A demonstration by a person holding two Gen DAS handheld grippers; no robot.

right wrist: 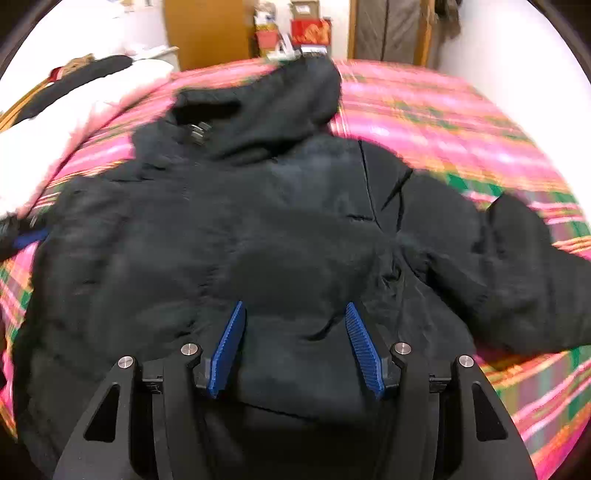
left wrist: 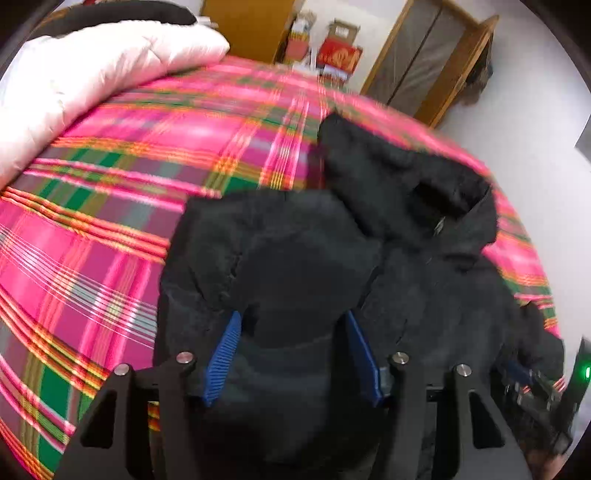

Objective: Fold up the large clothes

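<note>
A black hooded puffer jacket (right wrist: pixel 280 206) lies spread on a bed, hood (right wrist: pixel 280 99) toward the far end and one sleeve (right wrist: pixel 517 258) reaching out to the right. My right gripper (right wrist: pixel 293 347) hovers low over the jacket's lower body, blue pads (right wrist: pixel 229 347) apart with black fabric between them. My left gripper (left wrist: pixel 291 354) stands over the jacket (left wrist: pixel 369 240) near its left side, its jaws also apart with a bulge of fabric between them. I cannot see either pair of pads pressing. The other gripper (left wrist: pixel 535 384) shows at the right edge of the left wrist view.
The bed has a pink, green and orange plaid cover (left wrist: pixel 129 206). A pale pink quilt (left wrist: pixel 92 85) is piled at its far left, with dark clothing on top. Beyond the bed stand a wooden cabinet (right wrist: pixel 207 29), red boxes (right wrist: pixel 310 33) and a wood-framed door (left wrist: pixel 424 66).
</note>
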